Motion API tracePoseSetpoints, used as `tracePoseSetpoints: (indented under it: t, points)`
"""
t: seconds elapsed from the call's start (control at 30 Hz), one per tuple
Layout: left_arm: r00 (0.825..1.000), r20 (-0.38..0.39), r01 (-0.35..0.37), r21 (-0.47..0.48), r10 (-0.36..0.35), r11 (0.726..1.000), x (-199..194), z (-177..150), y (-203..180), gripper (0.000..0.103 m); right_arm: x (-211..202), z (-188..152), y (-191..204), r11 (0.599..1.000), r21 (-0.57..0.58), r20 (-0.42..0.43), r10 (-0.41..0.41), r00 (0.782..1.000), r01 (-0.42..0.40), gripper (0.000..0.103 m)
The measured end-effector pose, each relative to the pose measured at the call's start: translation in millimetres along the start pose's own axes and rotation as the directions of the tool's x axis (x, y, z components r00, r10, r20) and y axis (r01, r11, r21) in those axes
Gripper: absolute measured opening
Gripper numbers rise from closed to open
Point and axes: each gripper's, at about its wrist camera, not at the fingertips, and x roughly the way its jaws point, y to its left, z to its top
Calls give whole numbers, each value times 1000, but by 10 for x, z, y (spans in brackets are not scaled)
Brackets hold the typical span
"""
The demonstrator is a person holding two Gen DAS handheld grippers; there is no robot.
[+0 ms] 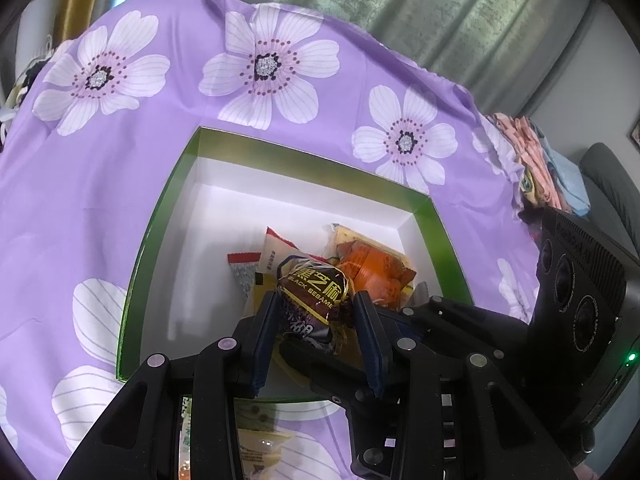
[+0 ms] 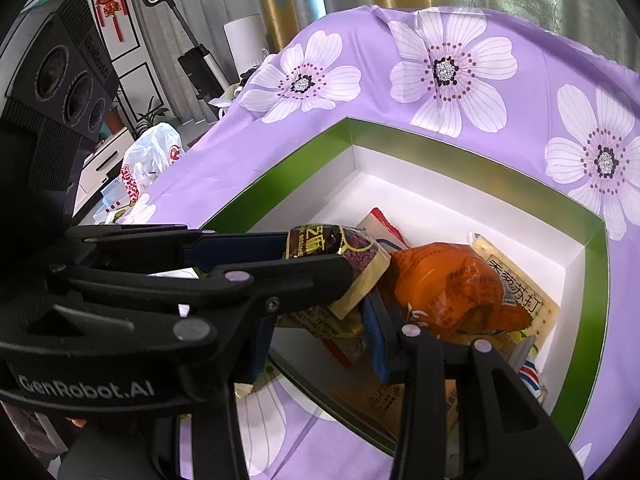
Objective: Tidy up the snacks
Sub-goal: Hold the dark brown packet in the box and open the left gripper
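A green-rimmed white box point(image 1: 430, 216) point(image 2: 592, 264) sits on the purple floral cloth and holds several snack packets. My left gripper point(image 1: 316, 308) is shut on a dark brown black sesame packet point(image 1: 316, 284) and holds it over the box's near side; that packet point(image 2: 340, 246) also shows in the right wrist view, clamped in the left gripper's fingers point(image 2: 304, 268). An orange packet point(image 1: 372, 270) point(image 2: 452, 284) and a cracker packet point(image 2: 516, 284) lie in the box. My right gripper point(image 2: 320, 340) is open over the box's near edge, with packets between and below its fingers.
The purple floral cloth point(image 1: 120, 184) point(image 2: 500, 92) covers the table. A snack packet point(image 1: 256, 436) lies on the cloth in front of the box. White plastic bags point(image 2: 152, 156) sit past the table's left end. Folded cloths point(image 1: 536, 152) lie at the far right.
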Motion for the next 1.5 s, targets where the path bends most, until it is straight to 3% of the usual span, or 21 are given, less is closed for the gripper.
tracePoseSetpoints:
  t: [1.5]
  points:
    - [995, -71, -74, 43, 77, 996, 139, 10, -123, 38, 34, -34, -78, 1000, 29, -49, 2, 999, -1, 42]
